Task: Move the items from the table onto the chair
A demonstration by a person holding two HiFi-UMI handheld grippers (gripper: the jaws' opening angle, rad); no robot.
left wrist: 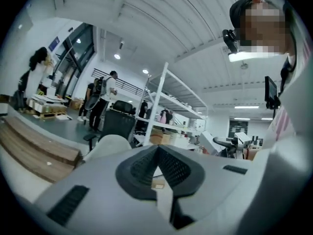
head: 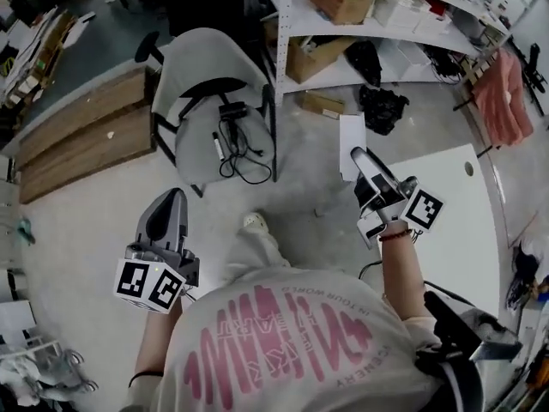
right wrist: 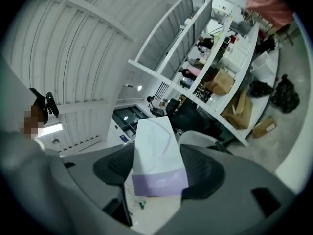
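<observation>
right gripper (head: 362, 163): fingers pinching a white box (right wrist: 155, 153), one dark pad on each long side. The box sticks out forward past the tips.

box details: white carton with a pale purple band across the near end. Can't read any print on it, too small.

where the box is: up in the air over the bare concrete floor (head: 300, 200), not resting on anything. It's just off the left edge of the white surface (head: 455, 230), and the chair is well apart from it, off to the left.

left gripper (head: 171, 197): fingers pressed together at the tips, nothing between them. It's held low on the person's left side, also over the floor.

chair (head: 199, 63): light grey shell seat with black armrests, facing the person.

already on the seat: a tangle of black cable (head: 246, 160), a small black device (head: 233, 109) and a slim pen-like thing (head: 217, 145). Honestly can't tell what the last two are.

background: white shelf rack (head: 283, 24) with cardboard boxes behind the chair, wooden benches (head: 81, 131) off to the left.
</observation>
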